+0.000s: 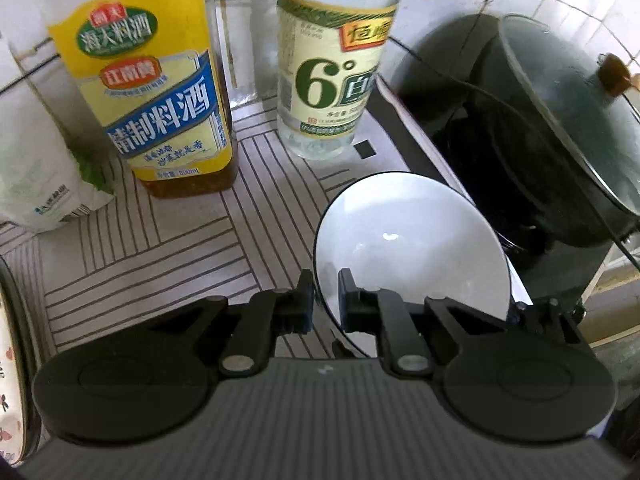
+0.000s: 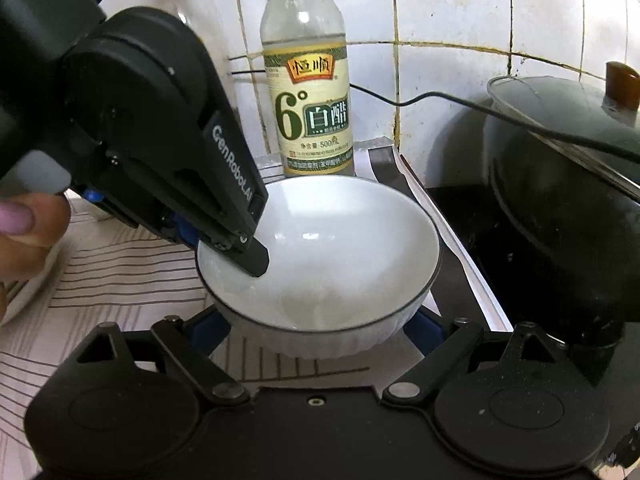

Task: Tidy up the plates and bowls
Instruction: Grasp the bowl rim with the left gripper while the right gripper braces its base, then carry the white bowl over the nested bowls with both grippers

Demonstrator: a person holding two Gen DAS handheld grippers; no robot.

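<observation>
A white bowl [image 1: 416,248] [image 2: 340,240] with a dark rim is over the striped mat [image 1: 160,248], next to the cooker. My left gripper [image 1: 325,280] [image 2: 224,250] is shut on the bowl's left rim, one finger inside the bowl and one outside. My right gripper [image 2: 320,328] stands wide around the bowl's lower wall. Its blue pads [image 2: 212,328] lie against both sides, so it is shut on the bowl. A person's hand [image 2: 24,232] holds the left gripper.
A yellow-labelled cooking wine bottle [image 1: 160,92] and a vinegar bottle [image 1: 332,72] [image 2: 308,100] stand at the tiled wall behind the bowl. A black pot with a glass lid [image 1: 560,140] [image 2: 560,200] sits to the right. A white bag [image 1: 36,184] and a patterned plate [image 1: 8,360] lie at the left.
</observation>
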